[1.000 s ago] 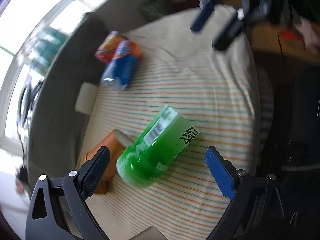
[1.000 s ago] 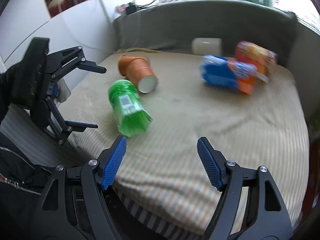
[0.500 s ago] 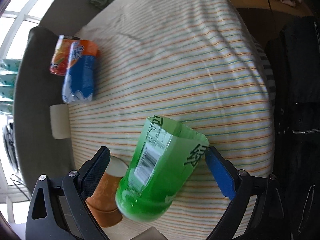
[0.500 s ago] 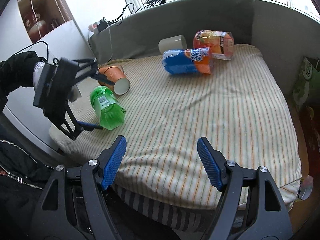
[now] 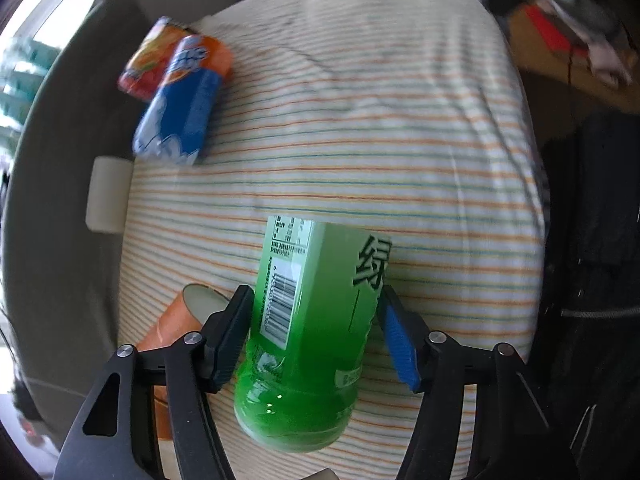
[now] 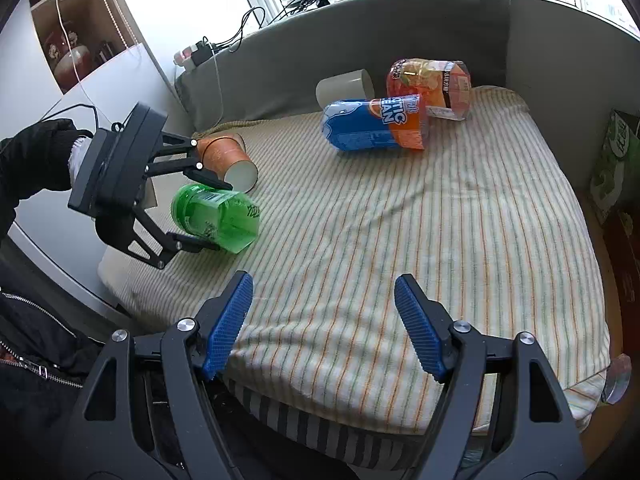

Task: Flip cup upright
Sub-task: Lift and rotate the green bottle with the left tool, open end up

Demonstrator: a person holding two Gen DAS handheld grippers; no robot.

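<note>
A green translucent cup (image 5: 312,328) with a barcode label lies on its side on the striped cloth (image 5: 380,128). My left gripper (image 5: 316,328) is shut on the green cup, one finger against each side. In the right wrist view the green cup (image 6: 216,218) sits between the left gripper's fingers (image 6: 208,180) near the cloth's left edge. My right gripper (image 6: 322,328) is open and empty over the near edge of the cloth.
An orange paper cup (image 5: 176,328) lies on its side just left of the green cup. A blue-and-orange cup (image 6: 376,124), an orange clear cup (image 6: 432,86) and a white cup (image 6: 344,88) lie at the back. A grey backrest (image 6: 360,44) bounds the far side.
My left gripper has closed its fingers onto the green cup. The right gripper has stayed open and barely moved.
</note>
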